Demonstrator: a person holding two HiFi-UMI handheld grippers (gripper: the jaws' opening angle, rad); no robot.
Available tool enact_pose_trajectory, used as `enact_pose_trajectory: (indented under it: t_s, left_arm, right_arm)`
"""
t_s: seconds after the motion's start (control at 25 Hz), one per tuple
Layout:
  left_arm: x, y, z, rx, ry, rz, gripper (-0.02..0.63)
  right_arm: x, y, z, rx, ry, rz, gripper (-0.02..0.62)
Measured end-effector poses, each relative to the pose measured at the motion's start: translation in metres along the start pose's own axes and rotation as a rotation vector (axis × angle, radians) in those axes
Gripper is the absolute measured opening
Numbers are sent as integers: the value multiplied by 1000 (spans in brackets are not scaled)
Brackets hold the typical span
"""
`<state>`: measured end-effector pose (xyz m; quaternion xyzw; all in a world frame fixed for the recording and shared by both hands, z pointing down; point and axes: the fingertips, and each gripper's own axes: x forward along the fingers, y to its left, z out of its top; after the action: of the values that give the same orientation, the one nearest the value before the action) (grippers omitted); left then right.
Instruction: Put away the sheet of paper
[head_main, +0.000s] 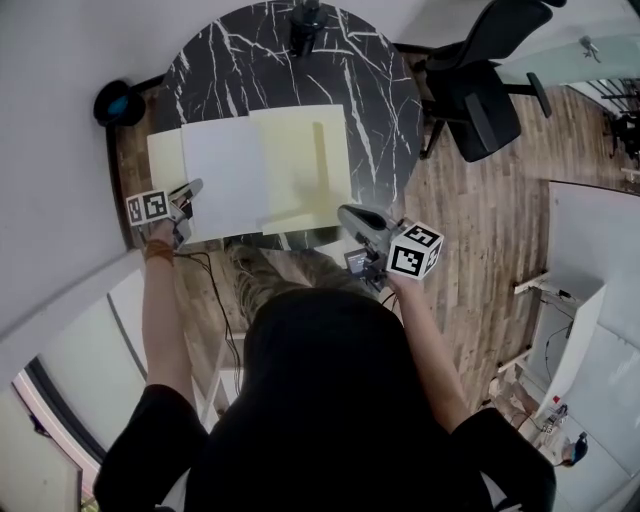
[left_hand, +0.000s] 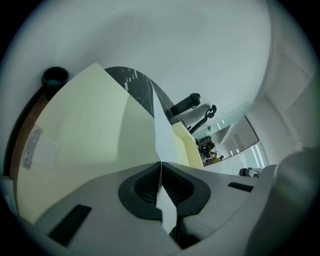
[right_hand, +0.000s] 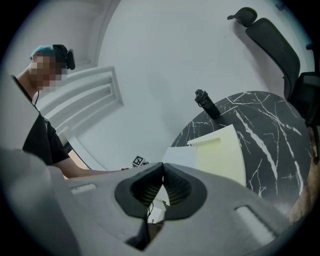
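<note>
Left gripper (left_hand: 161, 163) pinches sheet (left_hand: 162, 135) lying on yellow folder (left_hand: 85, 130); right gripper (right_hand: 162, 167) has jaws clenched, empty.

My left gripper (head_main: 193, 188) is clamped on the sheet of paper (head_main: 225, 170), my right gripper (head_main: 347, 213) is closed on nothing, and both arms reach forward.

Black short-sleeved shirt (head_main: 330, 420); grey left claw (head_main: 193, 188) and right claw (head_main: 347, 213).

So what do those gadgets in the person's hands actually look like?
Each is a pale grey plastic tool, the left gripper and the right gripper, with dark ribbed pads inside the jaws and a white cube of black square markers. The person wears black short sleeves and an orange wristband.
</note>
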<state>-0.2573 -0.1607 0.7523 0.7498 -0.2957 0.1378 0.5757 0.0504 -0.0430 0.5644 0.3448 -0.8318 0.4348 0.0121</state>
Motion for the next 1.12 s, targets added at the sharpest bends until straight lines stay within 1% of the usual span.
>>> enact_pose_trajectory:
  t_s: [0.28, 0.48, 0.56, 0.68, 0.8, 0.96, 1.12]
  left_arm:
    - [20, -5, -9, -52, 21, -38, 10]
    - [49, -22, -14, -82, 19, -93, 11]
    - [61, -30, -13, -82, 20, -107, 10]
    - [80, -44, -16, -66, 29, -107, 11]
    - [96, -56, -20, -45, 43, -99, 11]
    - [116, -65, -21, -38, 56, -92, 10]
    - [127, -70, -24, -24, 89, -64, 11]
  right_arm:
    - [1, -2, -4, 20, 0, -2, -1]
    - [-2, -8, -7, 30, -3, -3, -1]
    - [-4, -10, -6, 22, -9, -12, -1]
    - [-8, -12, -1, 3, -26, -25, -1]
    - [-9, -10, 2, 2, -36, -12, -1]
    - [-11, -10, 4, -7, -39, -4, 0]
    - [-22, -22, 13, -31, -60, -45, -1]
